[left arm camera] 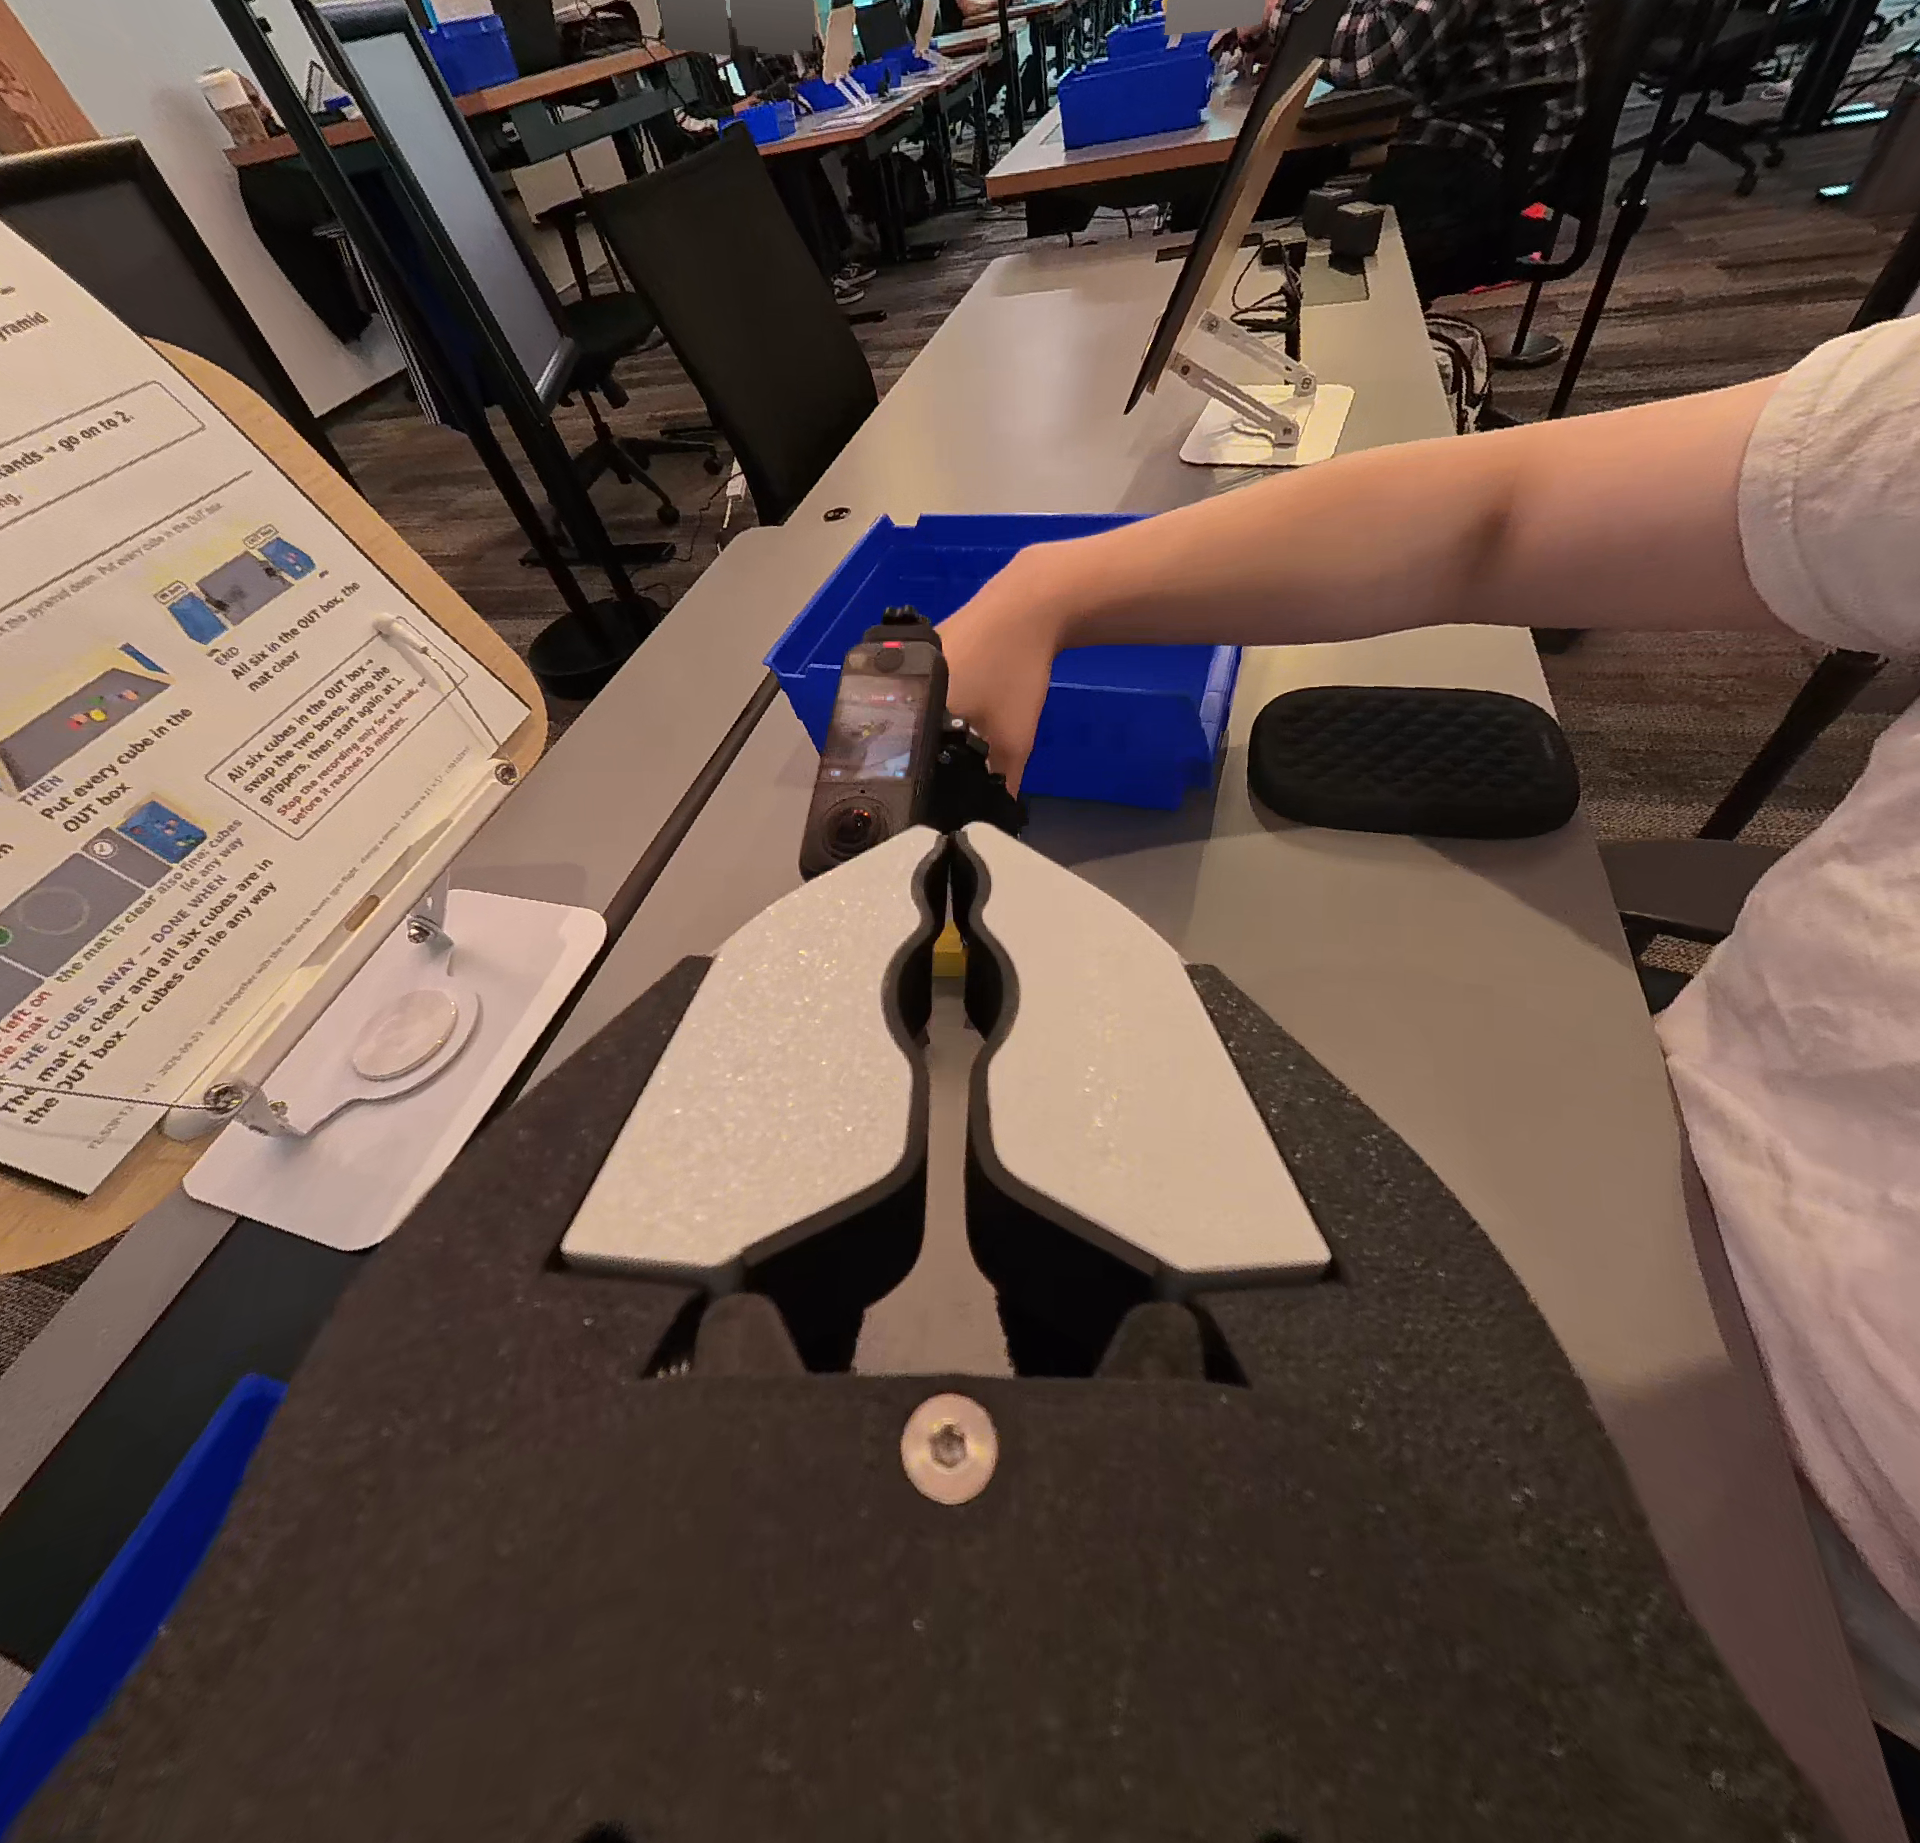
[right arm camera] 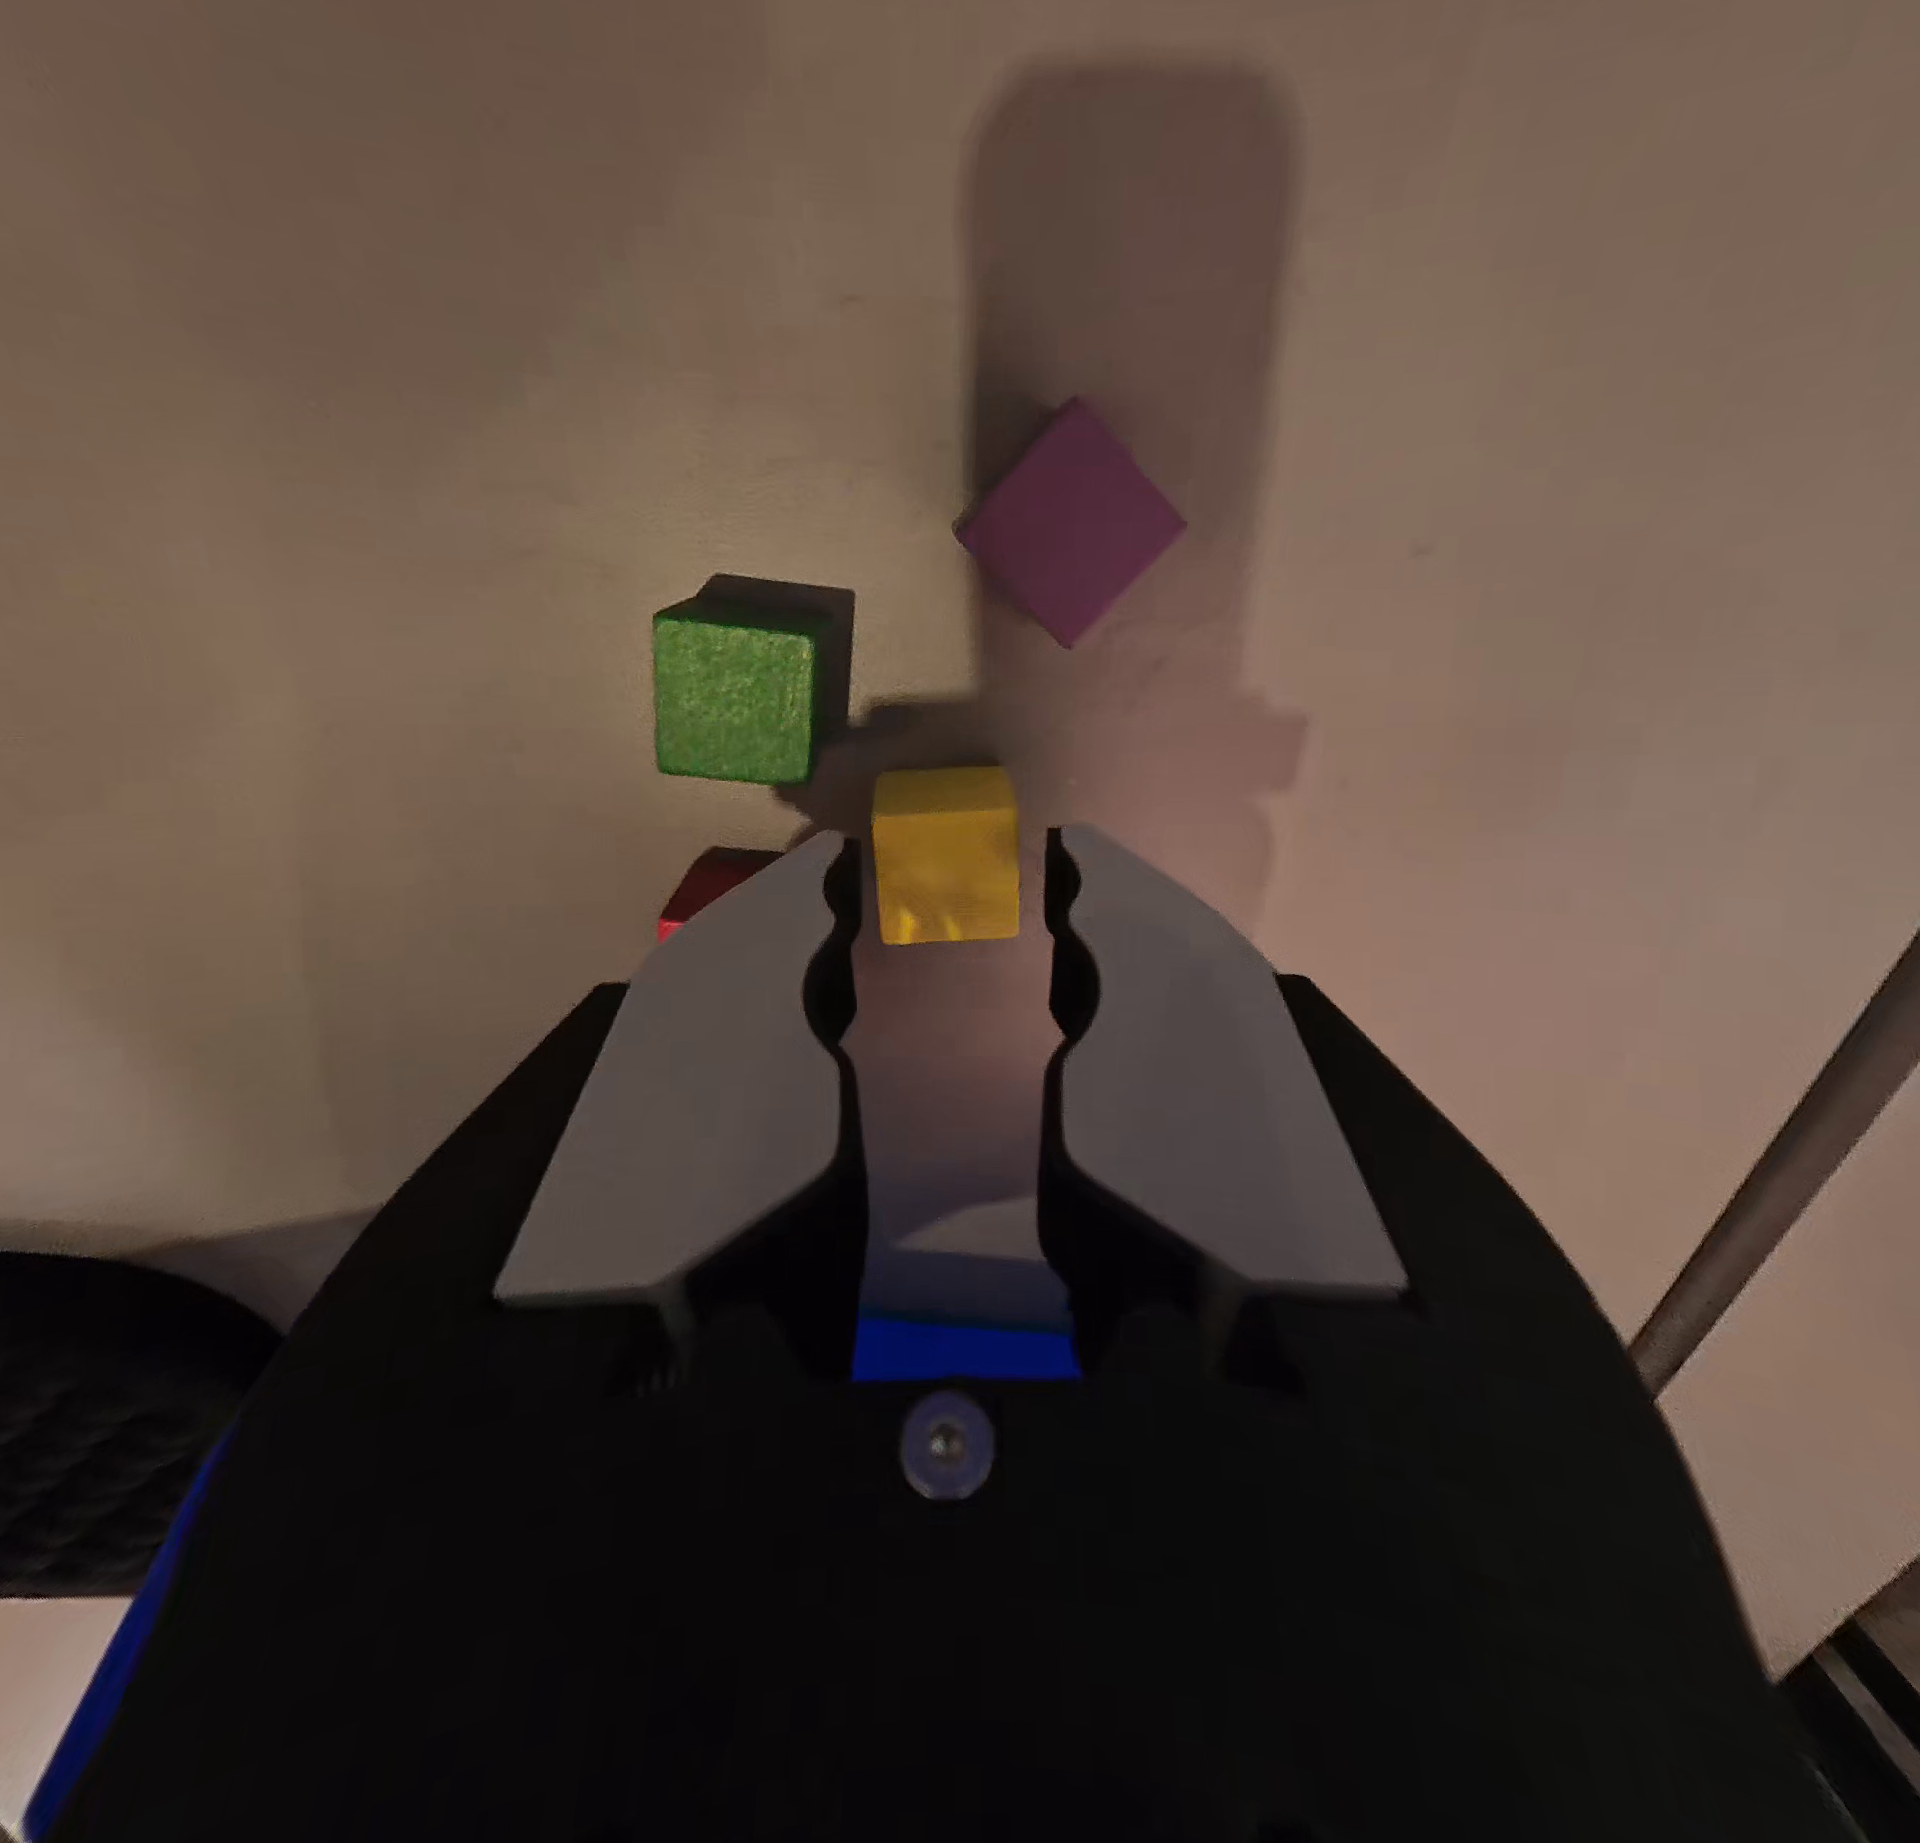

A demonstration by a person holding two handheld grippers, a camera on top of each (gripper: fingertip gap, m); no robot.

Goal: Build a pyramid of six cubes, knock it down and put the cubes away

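Note:
In the right wrist view my right gripper (right arm camera: 945, 848) is open and points down at the grey mat (right arm camera: 416, 443). A yellow cube (right arm camera: 943, 858) sits between its fingertips with a small gap on each side. A green cube (right arm camera: 732, 697) lies just left and beyond, and a purple cube (right arm camera: 1070, 520) farther to the right. A red cube (right arm camera: 707, 894) is partly hidden behind the left finger. In the left wrist view my left gripper (left arm camera: 951, 837) is shut and empty, held above the table. A sliver of the yellow cube (left arm camera: 948, 954) shows below its fingers.
A blue bin (left arm camera: 1039, 650) stands on the table beyond the right gripper's camera (left arm camera: 878, 744) and the hand holding it. A black pad (left arm camera: 1413, 759) lies to its right. An instruction board (left arm camera: 208, 754) stands at left. Another blue bin's edge (left arm camera: 135, 1585) shows at lower left. The tips of one gripper are about 30 cm away from the tips of the other.

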